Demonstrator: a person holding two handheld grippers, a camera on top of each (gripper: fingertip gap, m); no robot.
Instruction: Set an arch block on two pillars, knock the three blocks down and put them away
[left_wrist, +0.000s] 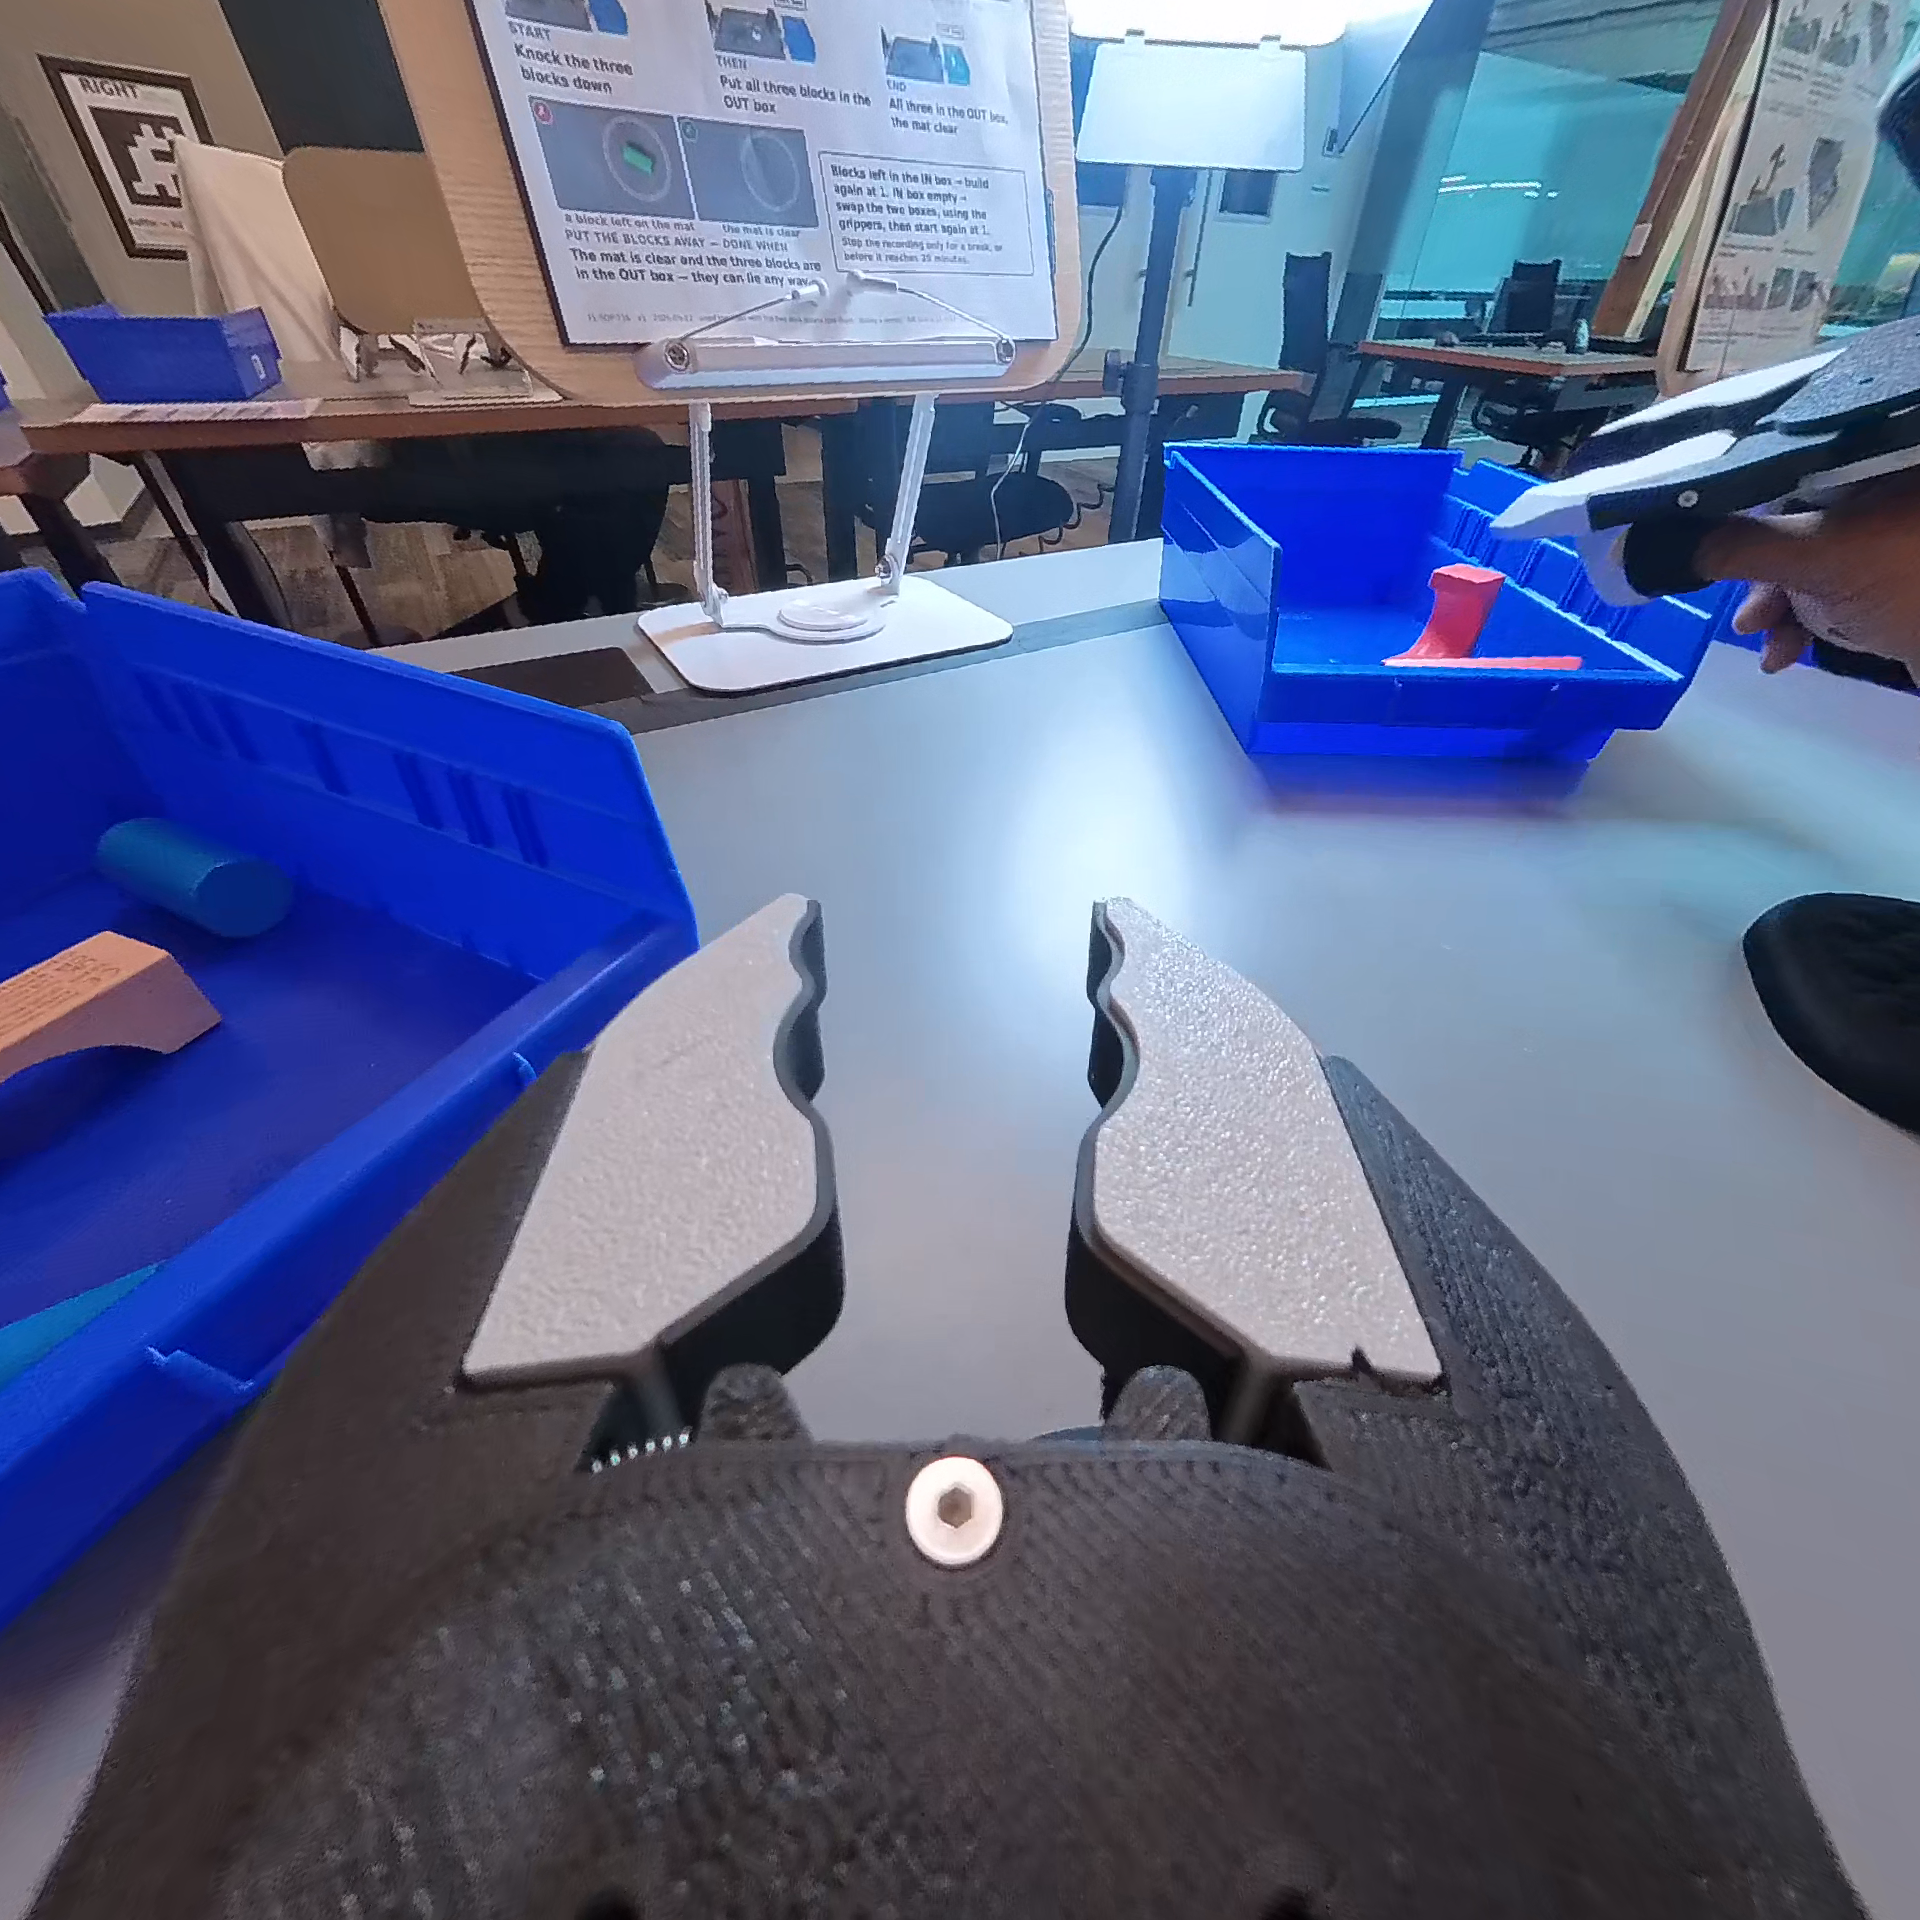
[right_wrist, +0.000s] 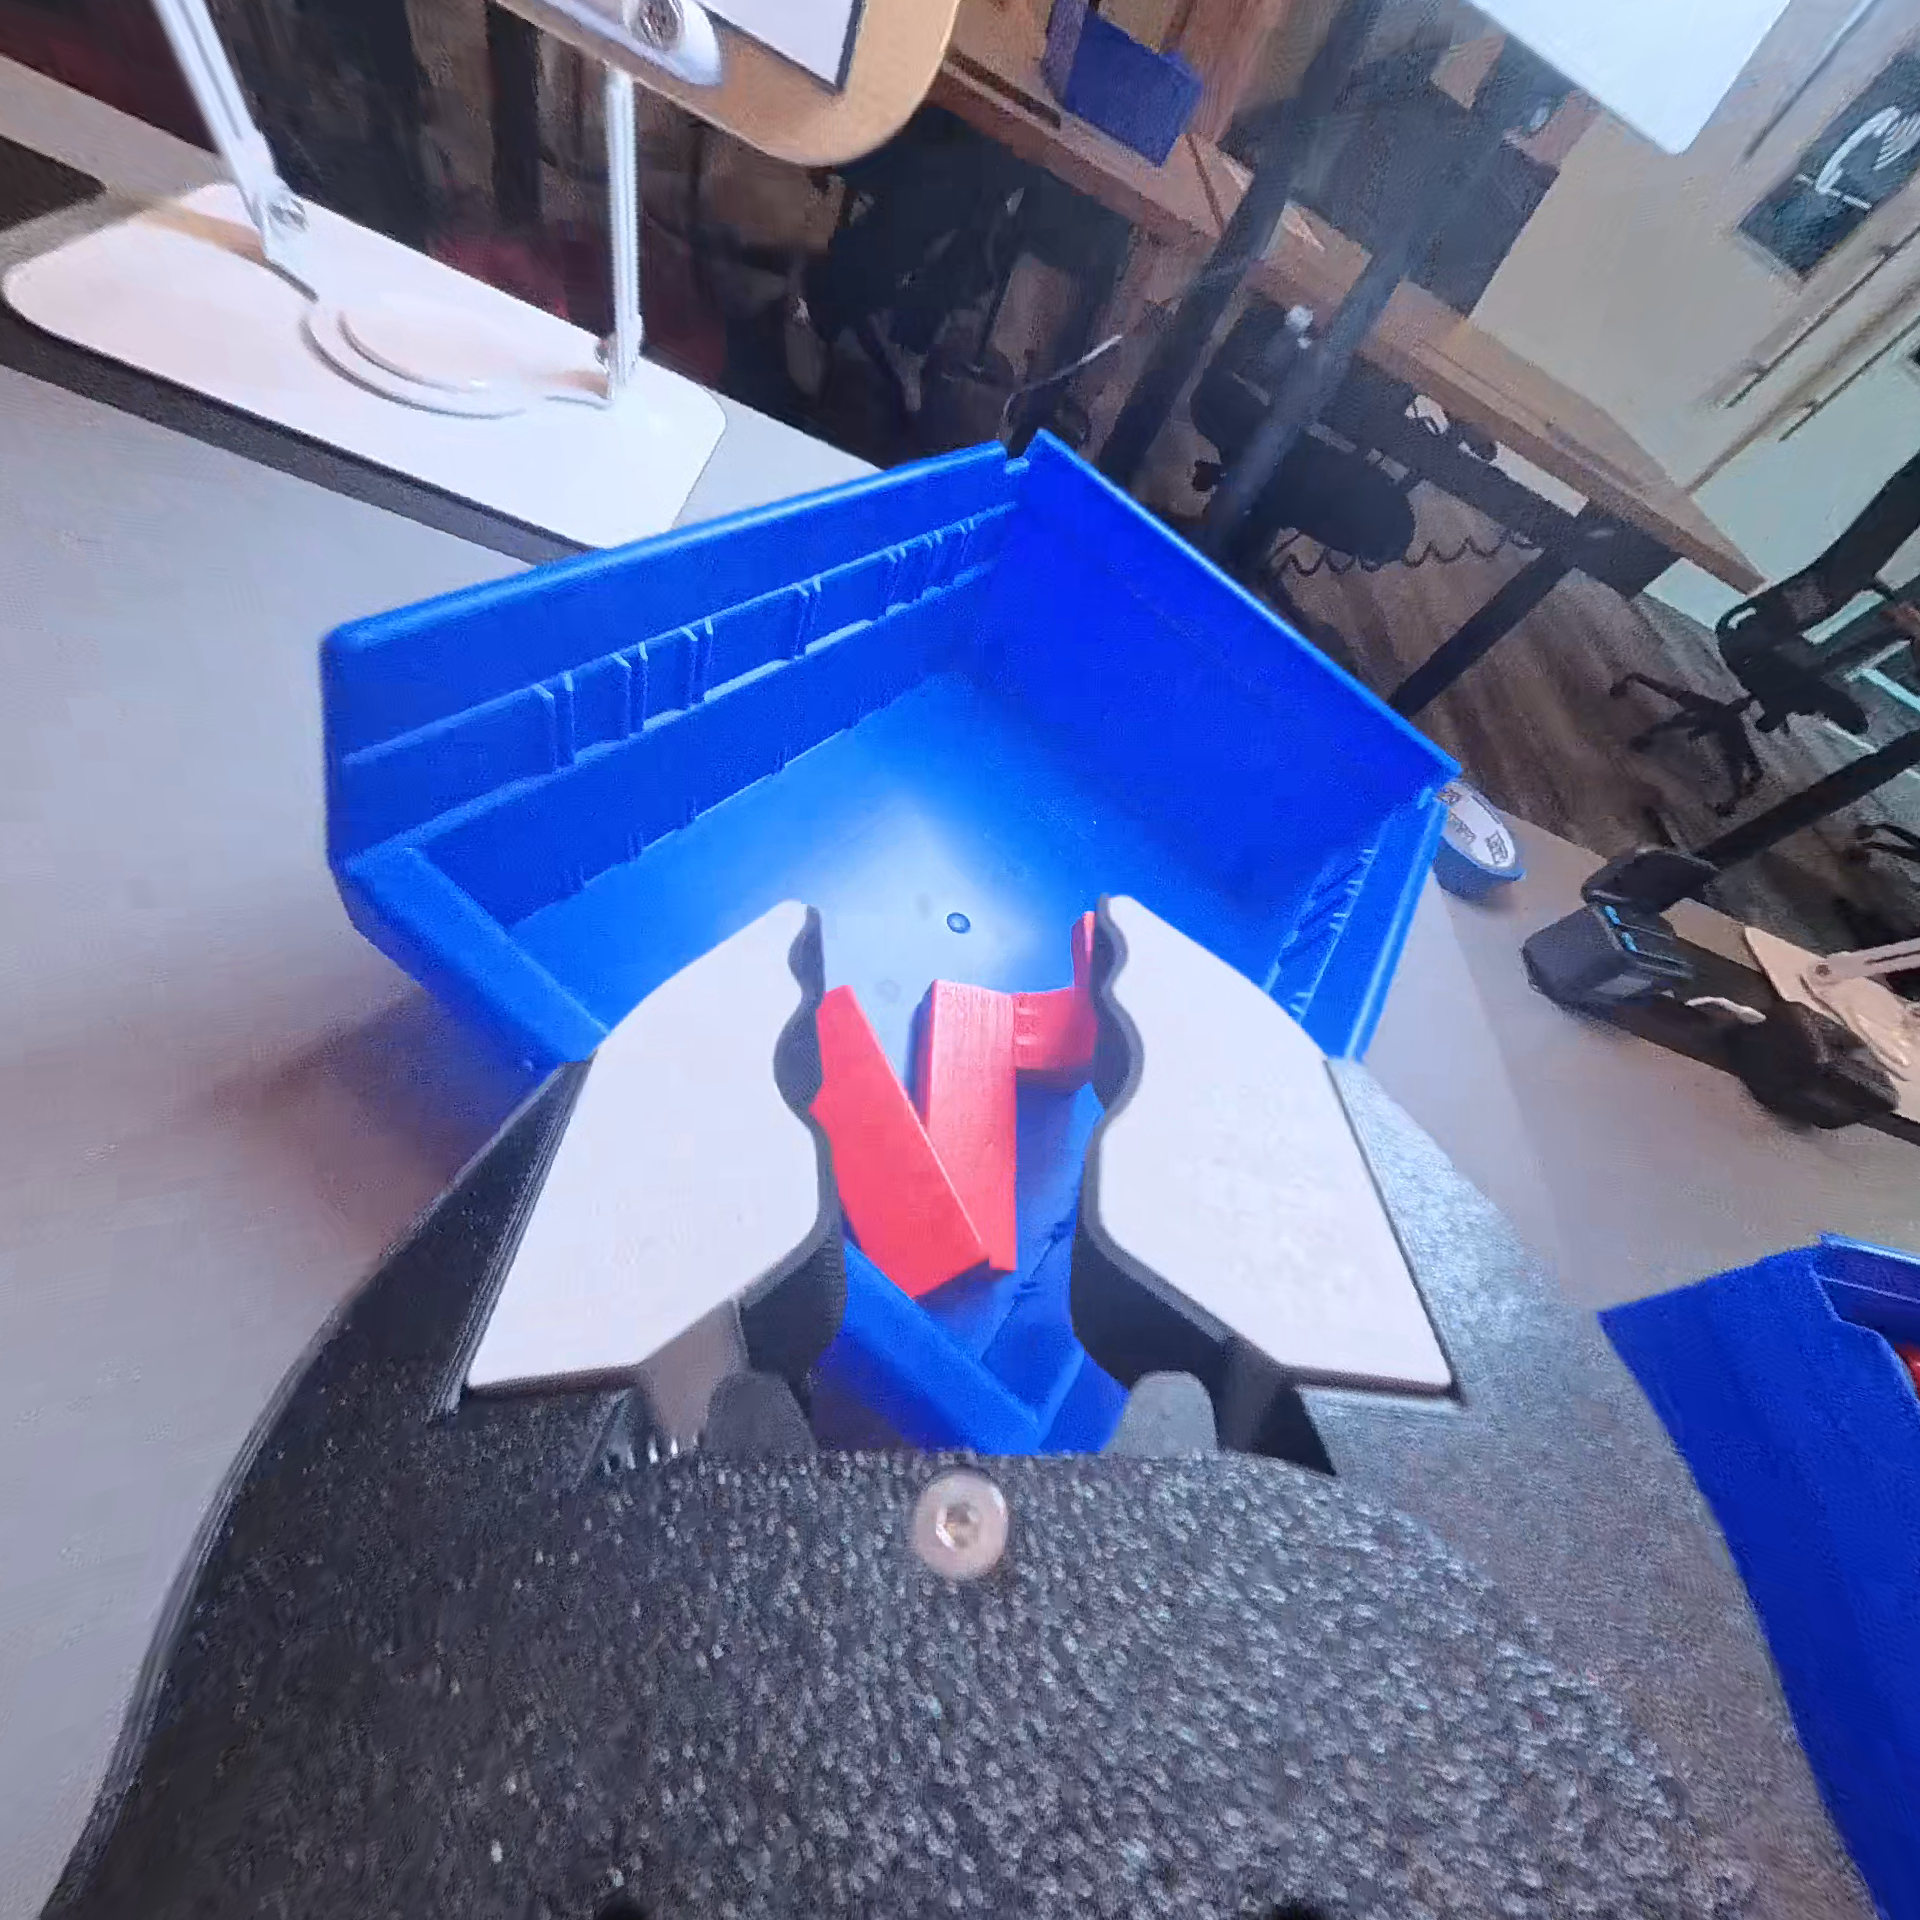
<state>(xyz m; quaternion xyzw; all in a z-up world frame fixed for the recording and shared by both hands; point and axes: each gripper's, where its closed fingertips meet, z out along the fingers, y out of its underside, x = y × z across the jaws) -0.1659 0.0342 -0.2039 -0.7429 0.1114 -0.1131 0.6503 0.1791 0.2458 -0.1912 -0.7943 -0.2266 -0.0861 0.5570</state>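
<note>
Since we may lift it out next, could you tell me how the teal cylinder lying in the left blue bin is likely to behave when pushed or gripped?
The teal cylinder lies on its side, so a nudge would probably roll it across the blue bin. It looks solid and rigid. Its smooth curved side might slip unless the tongs close squarely across it.

Glossy blue plastic bin (right_wrist: 727, 665), matt red blocks (right_wrist: 914, 1132) with fine ridges, smooth grey table (left_wrist: 1143, 935), grainy black gripper (left_wrist: 956, 1039).
</note>
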